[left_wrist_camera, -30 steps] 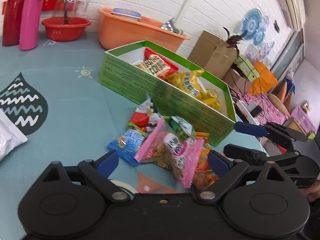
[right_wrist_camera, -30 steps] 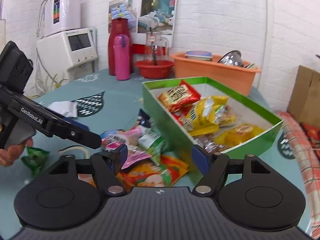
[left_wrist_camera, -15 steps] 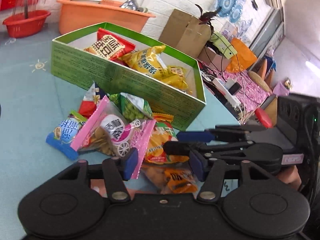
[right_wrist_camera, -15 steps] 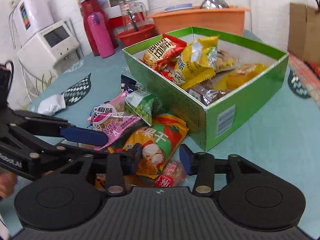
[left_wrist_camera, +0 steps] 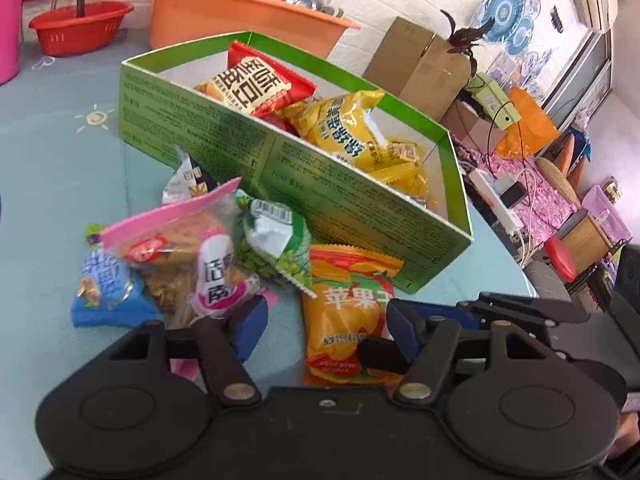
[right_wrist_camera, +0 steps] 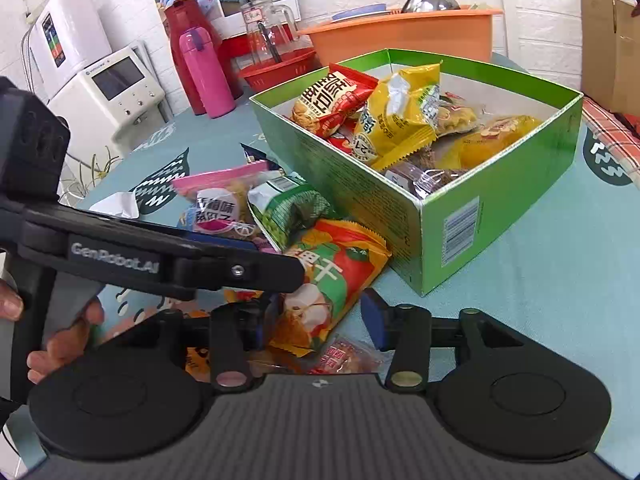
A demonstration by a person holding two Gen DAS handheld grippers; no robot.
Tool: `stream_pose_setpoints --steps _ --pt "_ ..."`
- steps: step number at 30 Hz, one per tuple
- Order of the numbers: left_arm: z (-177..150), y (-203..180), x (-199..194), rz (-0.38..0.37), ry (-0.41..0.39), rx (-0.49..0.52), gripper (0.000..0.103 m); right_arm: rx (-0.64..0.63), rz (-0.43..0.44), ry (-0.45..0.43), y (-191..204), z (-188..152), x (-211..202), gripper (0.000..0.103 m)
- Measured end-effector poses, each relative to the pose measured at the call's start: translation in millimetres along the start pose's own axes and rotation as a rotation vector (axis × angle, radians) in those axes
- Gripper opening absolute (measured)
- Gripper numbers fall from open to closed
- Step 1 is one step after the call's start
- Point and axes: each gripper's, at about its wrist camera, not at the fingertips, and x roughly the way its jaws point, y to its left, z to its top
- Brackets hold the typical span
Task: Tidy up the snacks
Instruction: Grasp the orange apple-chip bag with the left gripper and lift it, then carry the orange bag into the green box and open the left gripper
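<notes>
A green box [left_wrist_camera: 280, 156] [right_wrist_camera: 360, 196] holds red, yellow and brown snack packets. In front of it lie loose snacks: an orange apple-chip packet [left_wrist_camera: 344, 312] [right_wrist_camera: 332, 276], a green pea packet [left_wrist_camera: 280, 248] [right_wrist_camera: 292, 208], a pink-topped bag [left_wrist_camera: 188, 256] [right_wrist_camera: 224, 196] and a blue packet [left_wrist_camera: 104, 292]. My left gripper [left_wrist_camera: 326, 326] is open, its fingers either side of the orange packet's near end. My right gripper [right_wrist_camera: 316, 320] is open around the same packet's lower end. Each gripper shows in the other's view, low over the pile.
An orange tub [left_wrist_camera: 240, 16] [right_wrist_camera: 400, 36], a red basket [left_wrist_camera: 80, 28] and pink [right_wrist_camera: 204, 72] and red flasks stand behind the box. A small red packet [right_wrist_camera: 344, 356] lies under my right gripper. A white wrapper [right_wrist_camera: 116, 204] lies at the left.
Both grippers have closed in on the snack pile from opposite sides and dropped lower. The orange packet now sits between the fingers of each. Both stay open.
</notes>
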Motion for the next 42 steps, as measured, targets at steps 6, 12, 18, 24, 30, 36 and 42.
stream_pose_setpoints --steps 6,12,18,24,30,36,42 --pt "-7.6 -9.7 2.9 -0.019 0.017 0.024 0.064 -0.043 0.004 -0.017 8.5 -4.7 0.1 0.055" --pt "-10.7 -22.3 -22.0 -0.021 -0.031 0.043 0.062 -0.086 -0.007 -0.056 18.3 -4.9 -19.1 0.047" --pt "5.7 -44.3 -46.4 -0.064 -0.117 0.084 0.062 -0.115 -0.013 -0.165 20.4 9.2 -52.1 0.047" --pt "30.1 -64.6 -39.7 -0.104 -0.159 0.11 0.062 -0.11 -0.051 -0.251 6.5 24.3 -67.0 0.047" --pt "51.2 -75.2 -20.4 -0.13 -0.174 0.131 0.061 -0.074 -0.081 -0.303 -14.7 32.7 -70.4 0.046" --pt "68.5 -77.4 -1.3 -0.139 -0.197 0.146 0.061 -0.033 -0.072 -0.349 -38.7 40.8 -64.7 0.046" --pt "81.0 -75.2 21.5 -0.073 -0.204 0.145 0.1 -0.017 -0.109 -0.375 -54.5 46.2 -44.8 0.048"
